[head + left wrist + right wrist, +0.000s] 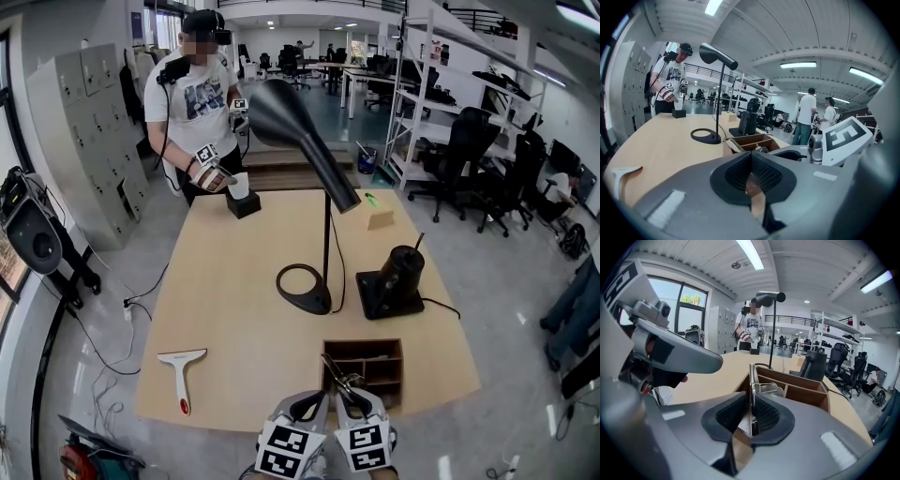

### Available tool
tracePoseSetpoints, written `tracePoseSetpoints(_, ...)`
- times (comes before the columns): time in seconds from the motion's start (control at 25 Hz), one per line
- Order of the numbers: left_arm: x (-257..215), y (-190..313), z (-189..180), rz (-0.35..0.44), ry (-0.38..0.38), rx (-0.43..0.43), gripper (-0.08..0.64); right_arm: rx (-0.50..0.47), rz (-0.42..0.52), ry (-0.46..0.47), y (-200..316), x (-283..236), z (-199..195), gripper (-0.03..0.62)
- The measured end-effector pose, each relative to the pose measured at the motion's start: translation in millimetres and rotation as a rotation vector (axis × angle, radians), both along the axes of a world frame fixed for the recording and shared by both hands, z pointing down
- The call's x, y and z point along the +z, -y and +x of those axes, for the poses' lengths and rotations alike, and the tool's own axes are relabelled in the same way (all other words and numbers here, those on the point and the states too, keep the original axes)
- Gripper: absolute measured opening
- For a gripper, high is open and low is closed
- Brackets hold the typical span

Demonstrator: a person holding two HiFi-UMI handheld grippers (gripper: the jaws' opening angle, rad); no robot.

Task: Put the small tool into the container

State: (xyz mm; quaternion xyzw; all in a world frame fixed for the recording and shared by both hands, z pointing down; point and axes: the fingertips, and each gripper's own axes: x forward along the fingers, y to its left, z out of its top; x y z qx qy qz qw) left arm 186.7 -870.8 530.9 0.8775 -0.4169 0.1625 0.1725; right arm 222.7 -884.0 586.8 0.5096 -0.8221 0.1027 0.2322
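A compartmented wooden container (401, 367) stands at the table's near edge, right in front of me. My right gripper (352, 401) is shut on a thin metal tool (337, 373) whose far end reaches over the container's left rear compartment. The right gripper view shows the tool (752, 378) edge-on between the pads of my right gripper (752, 420), with its shiny end over the container (806, 392). Beside it, my left gripper (312, 405) is shut with nothing in it. In the left gripper view, the left gripper (751, 177) points at the container (754, 139).
A black desk lamp (305, 289) and a black device on a plate (392, 281) stand mid-table. A white squeegee with a red handle tip (183, 371) lies at the near left. At the far end a person (199, 103) works over a black holder (243, 201); a small wooden block (380, 218) sits nearby.
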Motion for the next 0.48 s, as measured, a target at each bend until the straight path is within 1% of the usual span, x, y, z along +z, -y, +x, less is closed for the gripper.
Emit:
tracePoseSetpoints(0.28,-10,-13,-10,0.010,0.000,0.003,0.006,0.020,0.007,-0.003,-12,-13,-2,0.054)
tracePoseSetpoints(0.48,-19,-28,-17,0.017,-0.021,0.011,0.006,0.046,0.021,-0.007,-28,-22,-7,0.054)
